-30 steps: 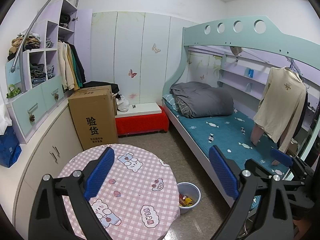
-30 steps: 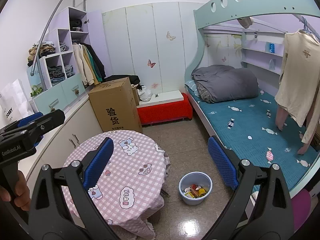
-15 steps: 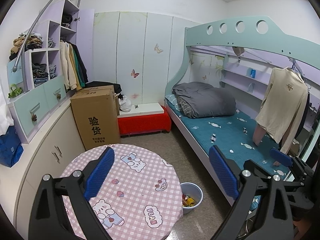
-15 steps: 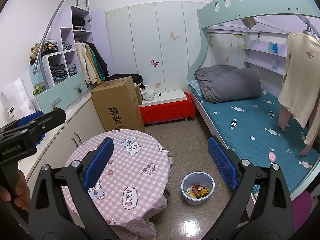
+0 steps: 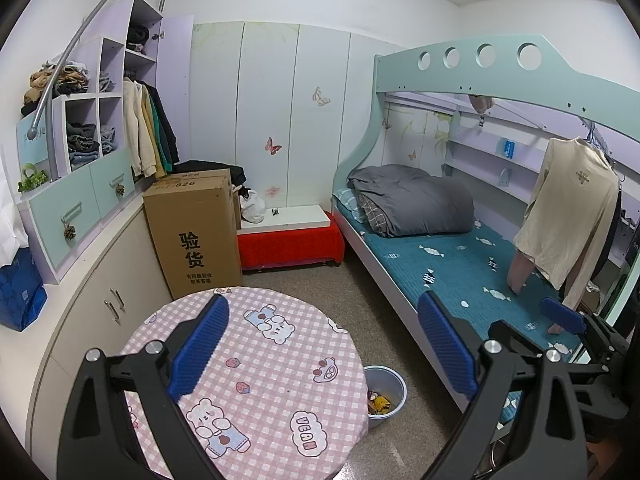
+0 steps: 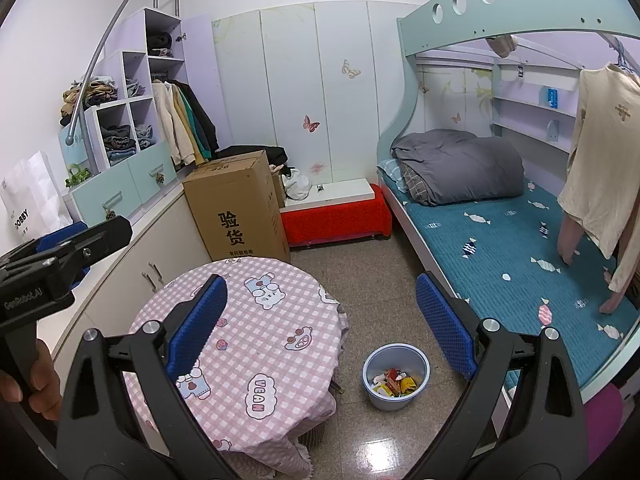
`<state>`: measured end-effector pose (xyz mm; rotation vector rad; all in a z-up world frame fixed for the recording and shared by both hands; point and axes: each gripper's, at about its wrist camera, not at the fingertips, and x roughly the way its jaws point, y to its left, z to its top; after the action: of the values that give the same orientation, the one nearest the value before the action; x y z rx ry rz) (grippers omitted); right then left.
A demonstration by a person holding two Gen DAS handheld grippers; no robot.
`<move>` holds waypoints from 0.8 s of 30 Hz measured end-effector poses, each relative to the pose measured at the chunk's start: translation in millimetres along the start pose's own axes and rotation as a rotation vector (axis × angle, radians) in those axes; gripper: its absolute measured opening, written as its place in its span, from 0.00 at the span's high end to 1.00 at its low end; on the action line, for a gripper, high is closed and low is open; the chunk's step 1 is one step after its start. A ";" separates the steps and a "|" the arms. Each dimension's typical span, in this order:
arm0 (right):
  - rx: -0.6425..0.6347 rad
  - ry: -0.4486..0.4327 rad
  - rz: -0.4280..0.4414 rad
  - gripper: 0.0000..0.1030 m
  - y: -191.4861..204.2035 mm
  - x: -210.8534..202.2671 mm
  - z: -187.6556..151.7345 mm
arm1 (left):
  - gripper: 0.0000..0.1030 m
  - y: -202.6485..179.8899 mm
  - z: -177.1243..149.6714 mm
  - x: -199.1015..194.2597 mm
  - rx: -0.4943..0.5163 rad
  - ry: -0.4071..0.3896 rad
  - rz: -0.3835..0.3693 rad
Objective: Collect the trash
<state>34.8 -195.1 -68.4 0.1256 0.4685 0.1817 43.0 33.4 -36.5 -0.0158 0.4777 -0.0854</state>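
A light blue bin point(image 6: 395, 376) stands on the floor between the round table and the bed, with colourful wrappers point(image 6: 394, 380) inside. It also shows in the left wrist view point(image 5: 385, 390), half hidden by the table edge. My left gripper point(image 5: 322, 346) is open and empty, held above the round table point(image 5: 256, 380) with its pink checked cloth. My right gripper point(image 6: 320, 326) is open and empty, above the table's right edge and the bin. The left gripper also shows at the left of the right wrist view point(image 6: 60, 256).
A tall cardboard box point(image 6: 238, 208) stands behind the table, beside a red bench point(image 6: 336, 216). A bunk bed point(image 6: 516, 240) with a teal mattress runs along the right, with a beige shirt point(image 6: 604, 152) hanging over it. Cabinets point(image 5: 100, 300) line the left wall.
Both views have drifted slightly, so the room sits a little further right and lower in frame. Both grippers stay open and empty.
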 end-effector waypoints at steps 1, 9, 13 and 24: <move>0.001 0.000 0.001 0.10 -0.4 0.6 0.1 | 0.09 0.1 -0.1 -0.1 0.000 -0.001 0.001; 0.000 0.003 -0.001 0.10 -0.5 2.4 -0.1 | 0.09 -0.1 -0.3 0.5 0.000 0.000 -0.002; 0.000 0.003 0.000 0.10 -0.4 2.4 -0.4 | 0.09 -0.2 -0.2 0.6 0.000 0.000 -0.001; 0.002 0.007 0.004 0.10 1.5 5.2 -1.8 | 0.09 -1.1 -1.4 5.3 -0.005 0.004 0.004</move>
<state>38.4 -192.4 -72.0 0.1280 0.4757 0.1857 47.0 31.9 -40.1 -0.0193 0.4824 -0.0800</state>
